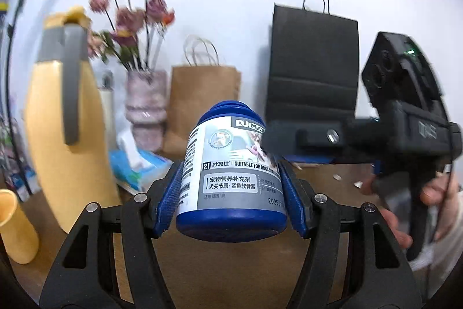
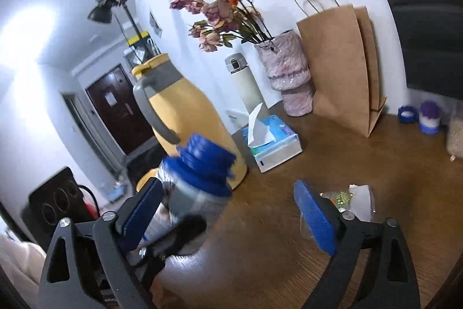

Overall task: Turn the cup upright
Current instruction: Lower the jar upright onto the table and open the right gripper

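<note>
A blue plastic container (image 1: 231,181) with a grey-white printed label stands with its threaded, lidless neck up and its base toward me. My left gripper (image 1: 231,168) is shut on it, one blue pad on each side of the label, holding it above the wooden table (image 1: 231,265). The right gripper's black body (image 1: 405,120), held by a hand (image 1: 434,193), reaches in from the right, and one blurred finger overlaps the container's right shoulder. In the right wrist view my right gripper (image 2: 227,187) is open wide. The container (image 2: 199,181) sits just inside its left pad; whether they touch I cannot tell.
A tall yellow jug (image 1: 66,120) and a yellow cup (image 1: 14,225) stand close on the left. Behind are a pink vase of dried flowers (image 1: 146,103), a brown paper bag (image 1: 202,106), a black bag (image 1: 312,62) and a tissue box (image 2: 272,141). A crumpled wrapper (image 2: 356,196) lies right.
</note>
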### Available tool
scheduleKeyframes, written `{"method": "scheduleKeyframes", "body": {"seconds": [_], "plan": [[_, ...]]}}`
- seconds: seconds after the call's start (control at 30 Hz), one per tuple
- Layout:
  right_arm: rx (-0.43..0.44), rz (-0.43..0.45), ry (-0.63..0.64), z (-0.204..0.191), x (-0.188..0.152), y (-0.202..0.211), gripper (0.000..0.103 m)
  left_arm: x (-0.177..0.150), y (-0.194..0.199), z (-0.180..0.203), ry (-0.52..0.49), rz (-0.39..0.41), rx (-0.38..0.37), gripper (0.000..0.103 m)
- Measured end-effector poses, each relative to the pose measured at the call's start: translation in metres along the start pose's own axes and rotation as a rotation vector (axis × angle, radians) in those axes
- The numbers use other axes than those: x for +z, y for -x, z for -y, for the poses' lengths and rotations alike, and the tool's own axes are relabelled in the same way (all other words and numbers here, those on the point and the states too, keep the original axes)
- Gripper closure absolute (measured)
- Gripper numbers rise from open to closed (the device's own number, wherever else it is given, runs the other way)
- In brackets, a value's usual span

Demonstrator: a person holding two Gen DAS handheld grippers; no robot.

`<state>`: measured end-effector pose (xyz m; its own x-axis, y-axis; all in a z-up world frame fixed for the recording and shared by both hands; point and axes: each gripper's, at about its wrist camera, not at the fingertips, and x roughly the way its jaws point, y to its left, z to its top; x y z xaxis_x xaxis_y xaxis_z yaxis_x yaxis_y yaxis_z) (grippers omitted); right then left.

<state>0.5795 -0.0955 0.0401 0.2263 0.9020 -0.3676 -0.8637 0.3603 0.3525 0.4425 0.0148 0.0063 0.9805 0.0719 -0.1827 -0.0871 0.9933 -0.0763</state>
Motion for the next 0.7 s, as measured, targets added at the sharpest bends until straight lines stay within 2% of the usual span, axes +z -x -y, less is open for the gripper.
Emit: {"method": "scheduleKeyframes", "body": {"seconds": [0.07, 0.2, 0.37, 0.53, 0.6, 0.63, 0.7], "plan": [[0.000, 0.020, 0.015, -0.008, -0.002, 0.004, 0.007, -0.003, 0.010, 0.001, -0.011, 0.036, 0.008, 0.043], [0.108, -0.006, -0.037, -0.018, -0.005, -0.006, 0.007, -0.010, 0.029, -0.004, -0.061, 0.089, 0.032, 0.043], [0.201, -0.039, -0.027, -0.042, -0.016, -0.029, 0.007, -0.015, 0.054, -0.011, -0.068, 0.099, 0.040, 0.043], [0.250, -0.070, -0.042, -0.049, -0.038, -0.047, 0.008, -0.023, 0.065, -0.018, -0.055, 0.042, 0.018, 0.043], [0.249, -0.073, -0.048, -0.048, -0.045, -0.051, 0.014, -0.029, 0.063, -0.020, -0.049, 0.008, 0.019, 0.043], [0.230, -0.077, -0.047, -0.049, -0.046, -0.052, 0.026, -0.033, 0.059, -0.022, -0.037, -0.029, 0.015, 0.043], [0.149, -0.091, -0.014, -0.053, -0.050, -0.054, 0.032, -0.040, 0.052, -0.025, -0.012, -0.094, 0.001, 0.043]]}}
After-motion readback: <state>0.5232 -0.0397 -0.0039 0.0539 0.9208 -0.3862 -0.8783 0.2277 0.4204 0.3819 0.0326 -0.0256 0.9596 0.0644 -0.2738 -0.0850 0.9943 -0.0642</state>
